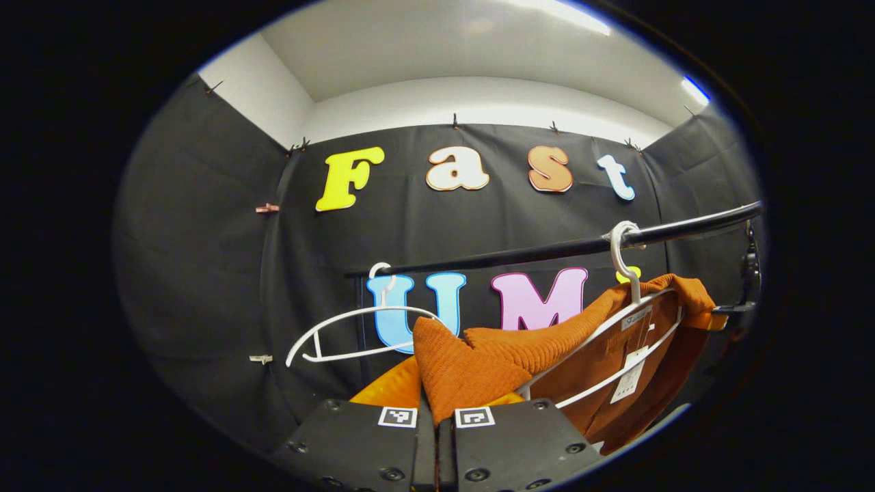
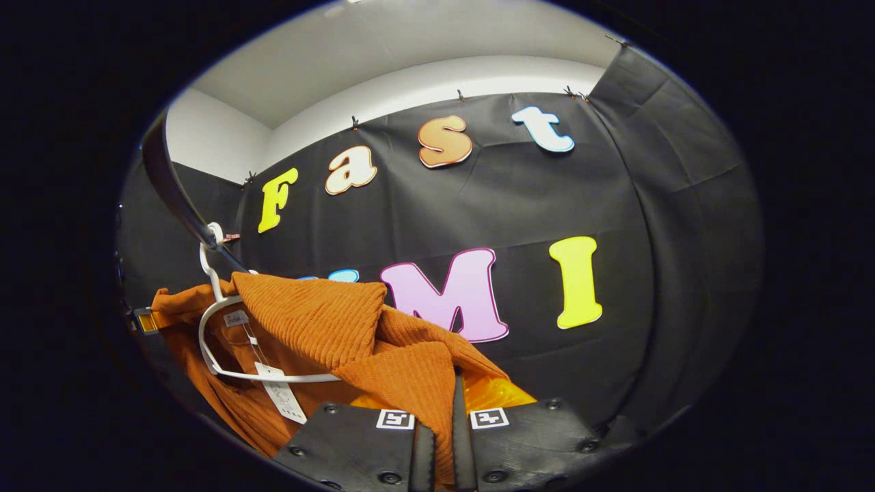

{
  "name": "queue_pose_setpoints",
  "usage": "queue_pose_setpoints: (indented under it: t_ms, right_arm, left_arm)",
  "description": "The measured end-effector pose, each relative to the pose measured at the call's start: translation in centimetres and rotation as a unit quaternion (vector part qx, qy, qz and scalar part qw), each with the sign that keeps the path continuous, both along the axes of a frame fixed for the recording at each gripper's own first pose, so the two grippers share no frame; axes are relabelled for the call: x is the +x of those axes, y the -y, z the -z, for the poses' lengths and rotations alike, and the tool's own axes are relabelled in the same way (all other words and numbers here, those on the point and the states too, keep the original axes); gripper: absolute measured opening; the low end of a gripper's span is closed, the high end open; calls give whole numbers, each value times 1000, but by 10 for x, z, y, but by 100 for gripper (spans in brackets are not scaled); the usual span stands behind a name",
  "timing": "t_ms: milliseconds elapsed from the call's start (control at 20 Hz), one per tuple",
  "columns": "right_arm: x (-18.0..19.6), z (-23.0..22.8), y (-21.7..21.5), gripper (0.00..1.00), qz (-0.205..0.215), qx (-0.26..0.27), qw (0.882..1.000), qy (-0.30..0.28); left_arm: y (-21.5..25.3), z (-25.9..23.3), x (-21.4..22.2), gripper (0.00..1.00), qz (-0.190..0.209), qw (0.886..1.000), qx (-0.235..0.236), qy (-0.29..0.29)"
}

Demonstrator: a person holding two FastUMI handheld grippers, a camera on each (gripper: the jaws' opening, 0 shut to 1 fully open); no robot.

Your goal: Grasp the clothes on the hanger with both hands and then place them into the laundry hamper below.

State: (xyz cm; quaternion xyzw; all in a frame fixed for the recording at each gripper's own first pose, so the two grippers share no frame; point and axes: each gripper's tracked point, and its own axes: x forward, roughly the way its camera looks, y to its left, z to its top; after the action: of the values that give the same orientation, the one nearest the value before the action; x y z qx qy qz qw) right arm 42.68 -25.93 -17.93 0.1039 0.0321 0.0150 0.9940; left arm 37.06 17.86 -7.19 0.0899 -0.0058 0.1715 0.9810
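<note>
Both grippers, left (image 1: 436, 427) and right (image 2: 441, 427), are clamped on the orange garment (image 1: 472, 365); its hanger (image 1: 615, 342) could be dragged off the rail (image 1: 547, 249).

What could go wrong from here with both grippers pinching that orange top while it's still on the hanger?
1. The orange top is still draped over the white hanger, which hooks on the black rail. Pulling down may drag the hanger along or snag the fabric.
2. The left gripper and right gripper each pinch only a small fold, so the knit could slip out.
3. The hanging tags might catch on the hanger.
</note>
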Motion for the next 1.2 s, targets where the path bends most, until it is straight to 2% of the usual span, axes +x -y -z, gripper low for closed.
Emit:
queue_pose_setpoints:
  t_ms: [250,400,450,550,700,800,850,900,950,1000,1050,1100,1150,1200]
  right_arm:
    - [-7,-12,4,19,-11,-5,1000,1]
    - [-12,-14,0,10,-33,-9,999,-4]
    - [-14,-9,-1,10,-38,-12,999,-10]
    - [-18,-9,-1,19,-42,-22,999,-13]
    - [-18,-19,1,19,-40,-8,999,-3]
    - [-14,-25,7,10,-35,-3,999,4]
    - [-15,-29,8,10,-32,2,999,9]
    - [-16,-32,10,19,-30,8,999,14]
    - [-15,-34,11,15,-27,13,999,16]
    - [-16,-35,12,15,-26,18,999,16]
    - [-18,-34,10,15,-26,17,999,15]
    - [-18,-32,9,10,-25,8,1000,11]
    - [-20,-30,7,15,-23,-6,1000,9]
    - [-21,-28,7,10,-19,-22,1000,7]
  left_arm:
    - [-9,-17,18,6,12,1000,3,15]
    - [-20,-26,33,6,14,999,26,16]
    - [-23,-26,39,6,17,999,33,12]
    - [-30,-22,52,5,24,999,38,4]
    - [-40,5,74,6,36,999,14,-31]
    - [-38,19,88,5,52,997,3,-48]
    - [-39,24,94,5,57,997,0,-56]
    - [-39,31,99,5,62,996,-5,-61]
    - [-38,38,104,5,68,995,-13,-66]
    - [-36,45,109,5,74,994,-21,-72]
    - [-34,53,112,6,79,993,-29,-78]
    - [-33,64,113,6,81,992,-38,-85]
    - [-32,73,113,6,82,992,-43,-91]
    - [-30,82,111,6,85,991,-43,-97]
